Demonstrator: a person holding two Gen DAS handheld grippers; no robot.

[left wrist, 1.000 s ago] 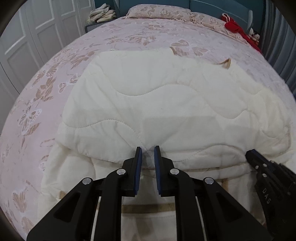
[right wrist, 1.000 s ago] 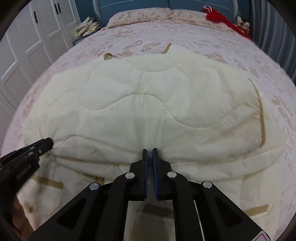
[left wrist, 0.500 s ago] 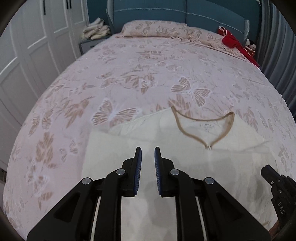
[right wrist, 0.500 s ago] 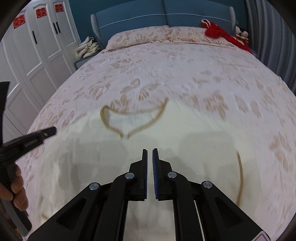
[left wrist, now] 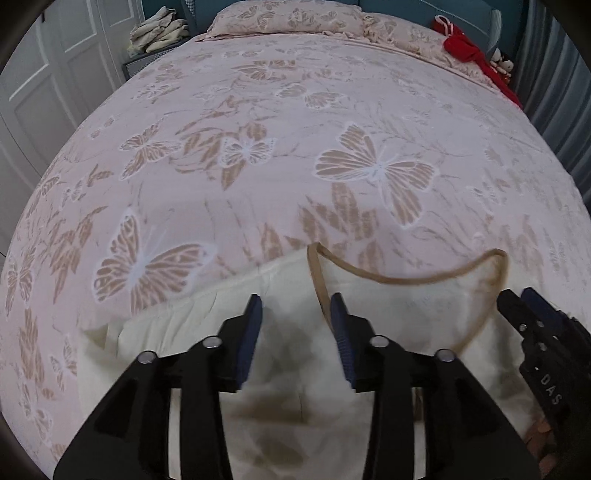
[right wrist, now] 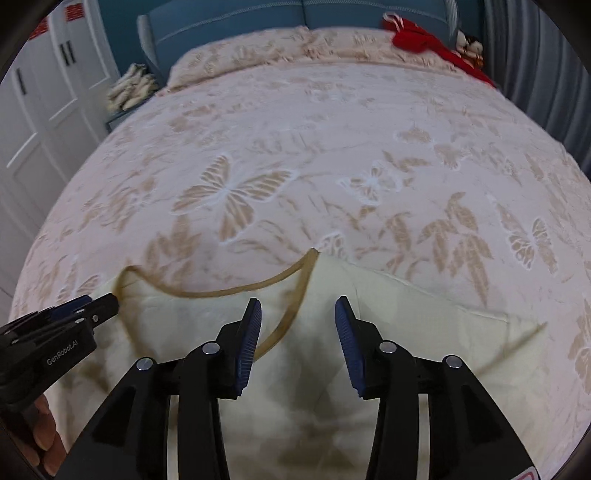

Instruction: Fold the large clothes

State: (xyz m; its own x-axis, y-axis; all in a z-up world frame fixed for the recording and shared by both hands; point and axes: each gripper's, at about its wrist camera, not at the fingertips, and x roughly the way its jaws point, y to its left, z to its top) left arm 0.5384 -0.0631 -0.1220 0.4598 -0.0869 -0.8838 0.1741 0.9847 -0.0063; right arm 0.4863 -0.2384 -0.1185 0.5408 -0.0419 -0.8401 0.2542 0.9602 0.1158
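A cream quilted garment (left wrist: 184,332) lies on the bed, its tan neckline trim (left wrist: 406,278) toward the pillows. My left gripper (left wrist: 295,306) hovers over the garment's left shoulder; its jaws are opening and the pads press on nothing, with cloth lying below the gap. Over the right shoulder of the garment (right wrist: 424,317), beside the trim (right wrist: 229,291), my right gripper (right wrist: 297,306) is also opening and holds nothing. Each gripper shows in the other's view: the right gripper (left wrist: 532,314) at the right edge, the left gripper (right wrist: 92,306) at the left edge.
The bed cover (left wrist: 258,147) is pink with butterflies. Pillows (left wrist: 288,14) and a red item (left wrist: 465,44) lie at the headboard. Folded cloths (left wrist: 159,29) sit on a nightstand by white wardrobe doors (right wrist: 40,122). A person's fingers (right wrist: 40,435) grip the left tool.
Both grippers travelled across the garment toward its neckline. Their jaws, shut in both earlier frames, now stand apart and the cloth lies loose beneath them.
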